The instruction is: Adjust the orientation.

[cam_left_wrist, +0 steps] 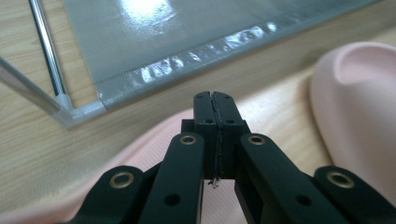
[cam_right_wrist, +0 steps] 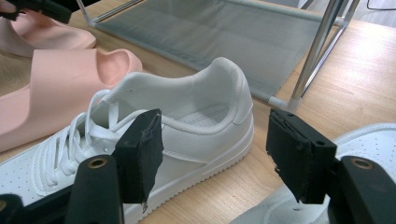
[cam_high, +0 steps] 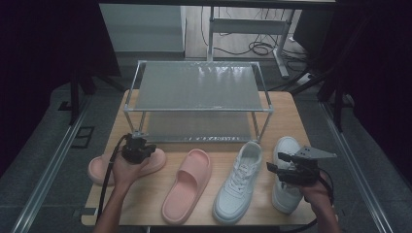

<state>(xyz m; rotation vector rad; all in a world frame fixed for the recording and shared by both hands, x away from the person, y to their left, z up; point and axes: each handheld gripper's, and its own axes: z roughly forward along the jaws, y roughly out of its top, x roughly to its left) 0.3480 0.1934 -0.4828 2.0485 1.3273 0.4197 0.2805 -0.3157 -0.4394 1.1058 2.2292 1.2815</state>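
Observation:
Two pink slides and two white sneakers lie in a row on the wooden table (cam_high: 286, 109). My left gripper (cam_high: 136, 139) hovers over the far end of the left slide (cam_high: 99, 168), its jaws shut with nothing between them. In the left gripper view, the shut left gripper (cam_left_wrist: 215, 100) points at the table just before the rack, over the left slide (cam_left_wrist: 140, 144). My right gripper (cam_high: 275, 162) stands open above the right sneaker (cam_high: 286, 145). In the right gripper view, the open right gripper (cam_right_wrist: 217, 140) faces the heel of the left sneaker (cam_right_wrist: 196, 112), not touching it.
A two-tier metal rack (cam_high: 199, 87) with grey shelves stands at the back of the table, its front legs close to the shoes. The second slide (cam_high: 187, 184) and the left sneaker (cam_high: 238, 184) lie between my hands. Dark curtains and cables surround the table.

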